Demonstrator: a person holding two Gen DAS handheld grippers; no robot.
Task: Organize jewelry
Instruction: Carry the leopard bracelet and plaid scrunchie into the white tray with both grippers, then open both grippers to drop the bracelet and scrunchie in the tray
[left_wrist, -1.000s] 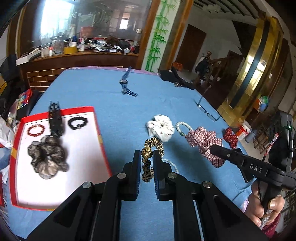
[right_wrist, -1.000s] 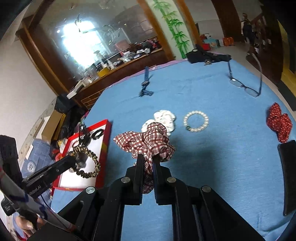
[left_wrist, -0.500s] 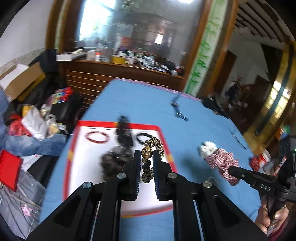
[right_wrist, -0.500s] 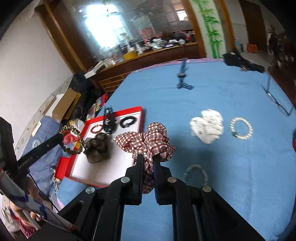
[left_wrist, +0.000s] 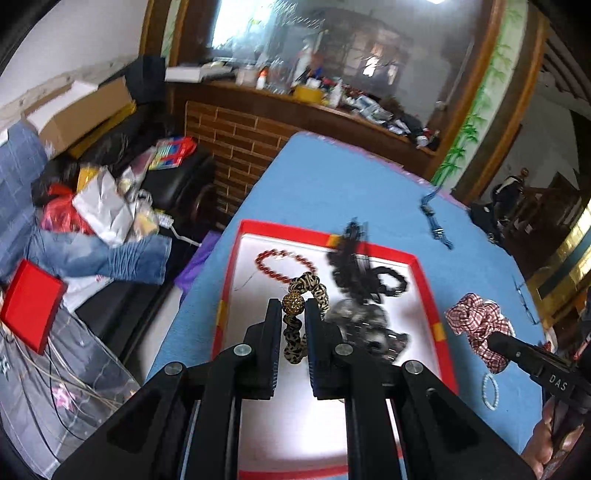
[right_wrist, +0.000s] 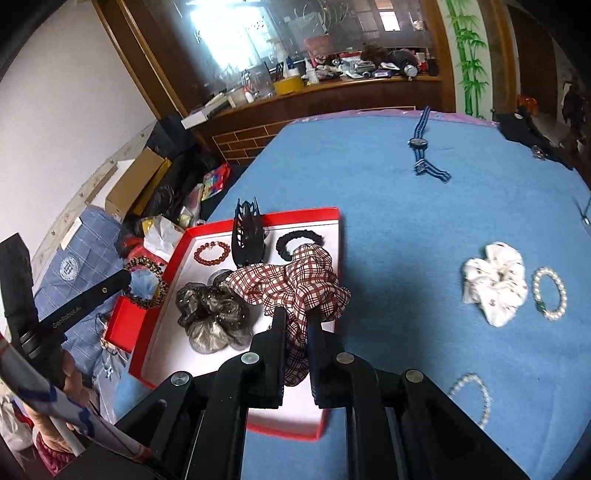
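I see bare tray floor (right_wrist: 284, 413) at 6 o'clock; grey scrunchie (right_wrist: 212, 314), black claw clip (right_wrist: 246, 236) crowd 12 o'clock.

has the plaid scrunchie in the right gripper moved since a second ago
Yes. The plaid scrunchie, clamped in the right gripper, has travelled left from over open blue cloth to above the red tray.

Looks like someone's lived-in home: cluttered dark wooden sideboard (right_wrist: 332, 88), big wall mirror (left_wrist: 332, 44), brown cardboard boxes (right_wrist: 136, 184) on the floor.
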